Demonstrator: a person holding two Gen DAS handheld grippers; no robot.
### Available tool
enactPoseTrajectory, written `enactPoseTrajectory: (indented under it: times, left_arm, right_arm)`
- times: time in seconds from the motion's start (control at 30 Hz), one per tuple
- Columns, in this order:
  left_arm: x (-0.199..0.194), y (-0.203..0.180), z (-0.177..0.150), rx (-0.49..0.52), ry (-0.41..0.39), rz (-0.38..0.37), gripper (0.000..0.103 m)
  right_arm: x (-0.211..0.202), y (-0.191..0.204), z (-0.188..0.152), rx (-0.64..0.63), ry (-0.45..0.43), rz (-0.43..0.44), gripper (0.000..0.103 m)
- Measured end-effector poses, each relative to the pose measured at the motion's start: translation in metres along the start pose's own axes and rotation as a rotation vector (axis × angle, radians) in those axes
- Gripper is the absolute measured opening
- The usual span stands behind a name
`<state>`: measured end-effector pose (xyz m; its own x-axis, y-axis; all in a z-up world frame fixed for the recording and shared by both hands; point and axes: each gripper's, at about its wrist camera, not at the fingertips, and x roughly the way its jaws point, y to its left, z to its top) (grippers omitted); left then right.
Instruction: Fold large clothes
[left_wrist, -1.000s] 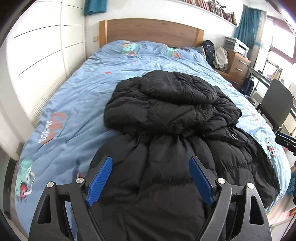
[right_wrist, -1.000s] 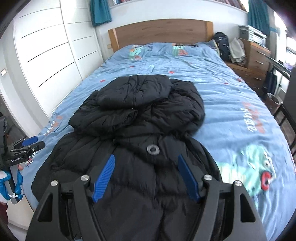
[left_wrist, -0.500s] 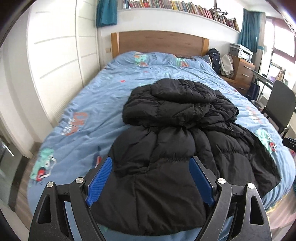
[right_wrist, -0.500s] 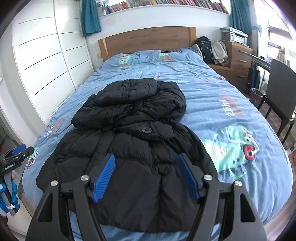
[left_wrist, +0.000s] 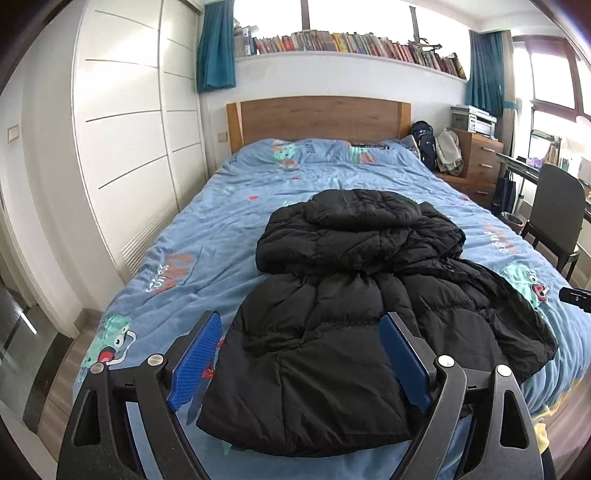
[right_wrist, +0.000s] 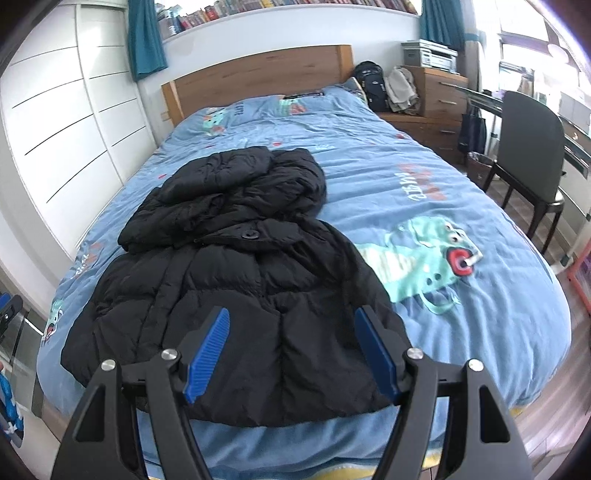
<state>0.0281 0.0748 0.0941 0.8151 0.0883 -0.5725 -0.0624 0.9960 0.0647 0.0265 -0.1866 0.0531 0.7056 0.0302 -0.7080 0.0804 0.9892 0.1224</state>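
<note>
Black quilted jacket (left_wrist: 332, 332) lay at lower centre of both views, on the blue bed (left_wrist: 207, 236), hem at the foot edge. Judged bulky, soft, light, with a slippery shell; best taken at the hem corners. Left claw (left_wrist: 300, 360) and right claw (right_wrist: 291, 352) were both spread wide, holding nothing. Sleeves were folded under or hidden; the hood end was bunched, its layers unclear.
</note>
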Motion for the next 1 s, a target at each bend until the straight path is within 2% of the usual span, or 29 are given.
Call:
enactPoseTrajectory:
  times: [0.43,0.77,0.9,1.0]
  left_arm:
    - [0.000,0.021,-0.005,-0.050,-0.021,0.013,0.093]
    - [0.050,0.044,-0.016,-0.088,0.083,0.036,0.093]
    - [0.071,0.058,-0.022,-0.115,0.121,0.013,0.095]
    - [0.091,0.083,-0.027,-0.165,0.164,-0.013,0.099]
  right_arm:
    - [-0.008,-0.034,-0.011,0.073,0.001,-0.038,0.073]
    - [0.025,-0.070,-0.016,0.138,0.059,-0.077,0.075]
    - [0.040,-0.086,-0.015,0.169,0.082,-0.099,0.075]
    - [0.052,-0.095,-0.013,0.179,0.099,-0.109,0.076]
